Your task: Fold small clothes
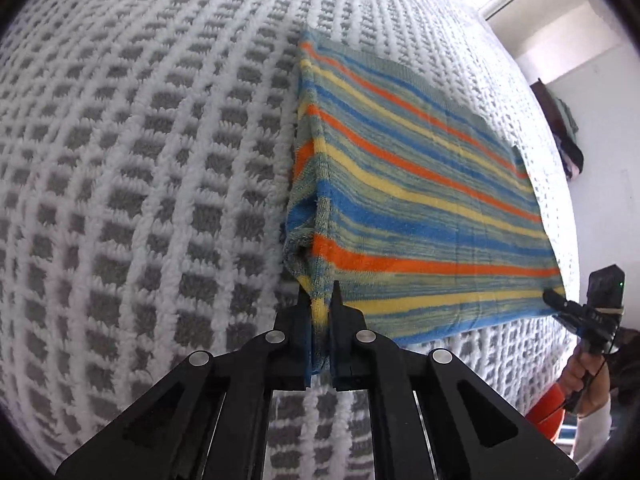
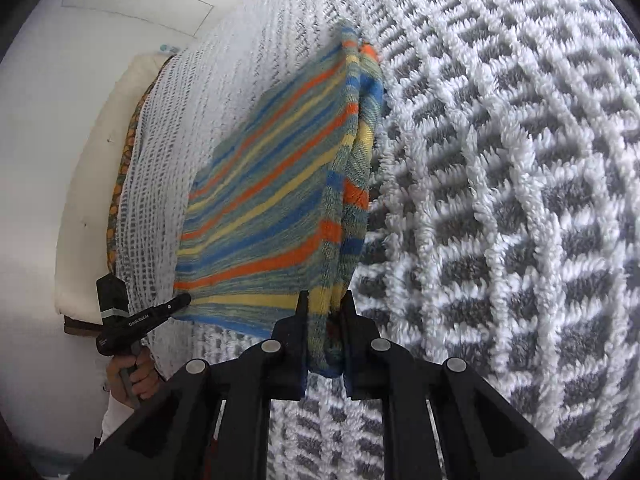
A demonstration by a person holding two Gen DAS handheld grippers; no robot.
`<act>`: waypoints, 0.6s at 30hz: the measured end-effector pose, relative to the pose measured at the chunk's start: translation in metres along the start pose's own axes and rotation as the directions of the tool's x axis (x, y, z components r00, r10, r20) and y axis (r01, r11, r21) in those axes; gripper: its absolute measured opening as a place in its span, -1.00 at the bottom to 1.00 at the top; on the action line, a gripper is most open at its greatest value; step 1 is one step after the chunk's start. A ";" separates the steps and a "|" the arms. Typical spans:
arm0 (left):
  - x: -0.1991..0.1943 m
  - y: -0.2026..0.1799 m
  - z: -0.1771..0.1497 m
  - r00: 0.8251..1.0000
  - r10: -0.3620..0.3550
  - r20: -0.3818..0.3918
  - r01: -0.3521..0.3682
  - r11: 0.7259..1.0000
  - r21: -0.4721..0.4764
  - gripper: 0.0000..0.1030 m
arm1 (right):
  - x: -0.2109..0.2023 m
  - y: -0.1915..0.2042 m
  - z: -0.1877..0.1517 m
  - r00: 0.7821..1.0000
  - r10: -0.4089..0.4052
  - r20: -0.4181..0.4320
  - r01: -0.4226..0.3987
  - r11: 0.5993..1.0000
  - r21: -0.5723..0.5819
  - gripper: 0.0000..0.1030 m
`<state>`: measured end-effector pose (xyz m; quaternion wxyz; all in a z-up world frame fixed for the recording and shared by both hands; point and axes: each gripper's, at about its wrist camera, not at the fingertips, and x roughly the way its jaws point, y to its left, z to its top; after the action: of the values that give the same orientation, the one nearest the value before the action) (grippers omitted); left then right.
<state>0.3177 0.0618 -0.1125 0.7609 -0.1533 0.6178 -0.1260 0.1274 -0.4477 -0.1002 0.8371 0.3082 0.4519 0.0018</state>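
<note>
Left black two-finger gripper (image 1: 320, 300) at bottom centre of its view: jaws narrow, clamped on a corner of the orange-blue-yellow striped terry cloth (image 1: 420, 200). Right black gripper (image 2: 325, 304) likewise pinches the neighbouring corner, bottom centre. Cloth stretches taut between them, lifted edge doubled over, far part lying on the white-and-grey waffle-knit bedspread (image 1: 140, 160). White wall (image 2: 60, 100) at frame left.

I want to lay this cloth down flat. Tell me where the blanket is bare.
The blanket is bare left of the striped cloth and right of it. Crowded only between the left tongs and right tongs, where it hangs.
</note>
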 end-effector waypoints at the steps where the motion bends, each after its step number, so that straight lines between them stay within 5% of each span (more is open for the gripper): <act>1: -0.005 0.004 -0.002 1.000 -0.013 -0.010 0.013 1.000 -0.002 -0.93 | -0.009 0.001 -0.009 1.000 0.004 -0.004 -0.004 1.000 -0.007 -0.76; 9: 0.015 0.020 -0.056 0.997 -0.030 -0.074 0.026 0.999 -0.048 -0.85 | -0.008 -0.036 -0.072 0.997 -0.029 -0.071 0.031 0.999 0.030 -0.76; 12: 0.008 0.024 -0.057 0.998 -0.031 -0.060 0.027 0.998 -0.062 -0.61 | -0.007 -0.036 -0.073 0.999 -0.026 -0.031 0.027 0.999 0.032 -0.72; 18: -0.046 0.042 -0.084 0.996 0.071 0.050 -0.069 0.997 -0.037 0.07 | -0.019 -0.012 -0.072 0.993 -0.116 0.009 0.116 0.992 -0.058 0.21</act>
<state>0.2261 0.1120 -0.1035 0.7776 -0.1480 0.6053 -0.0845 0.0582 -0.4253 -0.1210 0.8458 0.2566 0.4665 -0.0345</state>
